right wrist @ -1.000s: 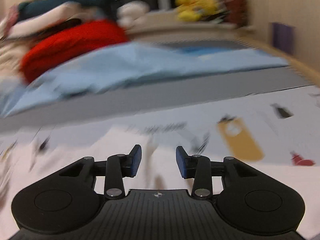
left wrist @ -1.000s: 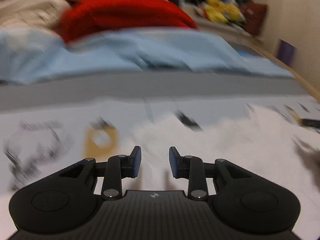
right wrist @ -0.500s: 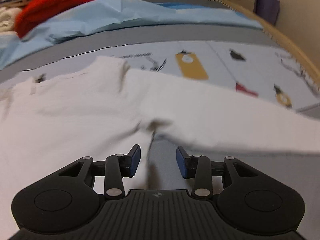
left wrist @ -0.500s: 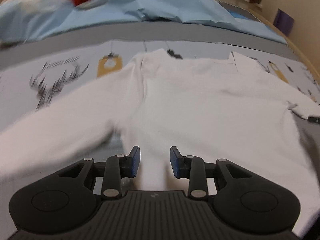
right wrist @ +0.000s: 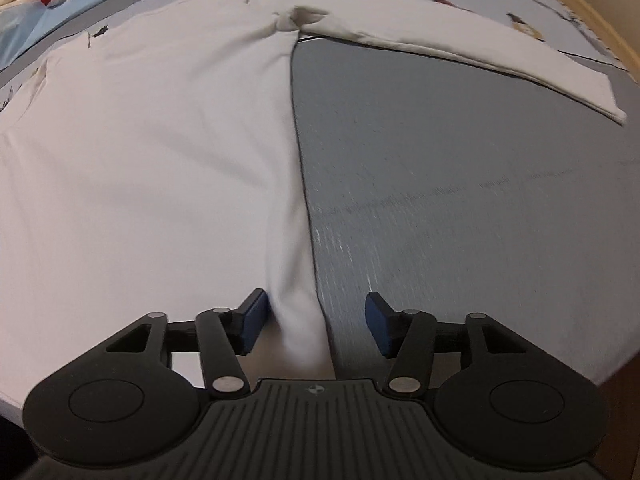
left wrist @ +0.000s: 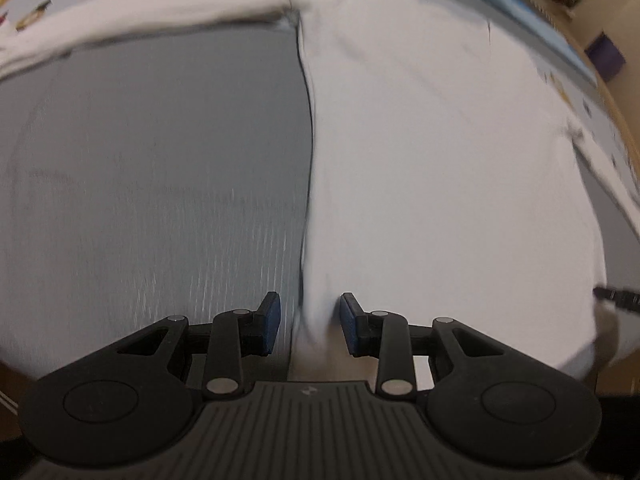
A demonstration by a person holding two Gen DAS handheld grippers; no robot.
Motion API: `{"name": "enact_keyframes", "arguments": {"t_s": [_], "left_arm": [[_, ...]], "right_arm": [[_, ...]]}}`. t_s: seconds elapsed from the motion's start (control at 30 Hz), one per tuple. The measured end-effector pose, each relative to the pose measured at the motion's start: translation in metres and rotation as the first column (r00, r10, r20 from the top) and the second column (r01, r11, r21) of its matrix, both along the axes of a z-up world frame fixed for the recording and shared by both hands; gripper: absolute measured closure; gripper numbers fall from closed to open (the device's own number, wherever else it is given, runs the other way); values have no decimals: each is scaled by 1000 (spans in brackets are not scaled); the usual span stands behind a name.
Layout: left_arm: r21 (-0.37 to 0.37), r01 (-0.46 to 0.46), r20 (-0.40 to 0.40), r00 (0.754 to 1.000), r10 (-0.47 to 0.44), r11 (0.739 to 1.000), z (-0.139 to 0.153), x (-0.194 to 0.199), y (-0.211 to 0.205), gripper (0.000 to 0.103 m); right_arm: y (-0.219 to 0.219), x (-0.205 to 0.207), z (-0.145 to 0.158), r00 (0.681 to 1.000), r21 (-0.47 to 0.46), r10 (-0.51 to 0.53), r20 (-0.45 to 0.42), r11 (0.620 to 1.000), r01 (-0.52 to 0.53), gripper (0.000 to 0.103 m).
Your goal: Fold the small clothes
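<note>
While spread flat on the grey cover [right wrist: 460, 184], looks like a plain white shirt [right wrist: 140, 140], body in the middle and a sleeve [right wrist: 440, 40] out to each side. Thin knit by the look of it, so probably light and floppy with zero stiffness; expect sagging and bunching anywhere unsupported. Not fragile and not really slippery either, though likely to drag on the cover and pull wrinkles in. A small knot of bunched cloth up at the right armpit, worth smoothing at some point. Left gripper [left wrist: 310, 312] pointing down at the shirt's left side edge near the hem, fingers parted, a raised ridge of cloth between them, not squeezed as far as visible. Right gripper [right wrist: 314, 308] same deal on the other side edge, fingers opening wider right now, cloth ridge between them and leaning toward the inner finger, nothing clamped. Best bet for a hold: pinch both layers at the two bottom corners, right at the side edges, deep enough not to lose the under layer. Then lift evenly with both hands to keep the hem straight. Grabbing mid-panel would probably just tent the top layer. Bit blurry in the left view, so can't swear to the exact hem line.
</note>
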State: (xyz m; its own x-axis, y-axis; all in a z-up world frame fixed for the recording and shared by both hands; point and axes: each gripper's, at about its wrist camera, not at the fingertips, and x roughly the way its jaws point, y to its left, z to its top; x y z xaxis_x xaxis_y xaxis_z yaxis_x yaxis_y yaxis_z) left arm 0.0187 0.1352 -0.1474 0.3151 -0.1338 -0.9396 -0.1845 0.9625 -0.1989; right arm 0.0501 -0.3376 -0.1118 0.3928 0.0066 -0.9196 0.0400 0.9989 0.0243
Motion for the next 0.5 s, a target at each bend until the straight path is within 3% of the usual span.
{"name": "enact_keyframes", "arguments": {"t_s": [0.1, 0.17, 0.2, 0.27, 0.3, 0.43, 0.5], "left_arm": [[56, 56, 5, 998, -57, 997, 1, -7, -10, 67], [57, 56, -2, 998, -56, 997, 2, -10, -11, 78], [48, 51, -9, 999, -51, 998, 2, -11, -11, 92], [41, 36, -4, 999, -36, 999, 10, -12, -10, 96], [32, 23, 20, 1000, -24, 999, 19, -13, -8, 96], [-43, -19, 133, 991, 25, 999, 52, -27, 9, 97], [-21, -27, 118, 993, 29, 999, 54, -32, 14, 97]], "right_arm": [[-1, -13, 3, 999, 11, -39, -8, 999, 39, 46], [-4, -18, 6, 997, 22, -71, -19, 997, 72, 46], [-5, -20, 7, 996, 29, -85, -23, 996, 85, 48], [-8, -26, 10, 994, 68, -101, -38, 992, 104, 66], [-9, -27, 12, 994, 105, -101, -45, 989, 105, 91], [-14, -40, 44, 990, 217, -140, 34, 968, 130, 95], [-16, -48, 51, 988, 241, -141, 56, 963, 124, 95]]}}
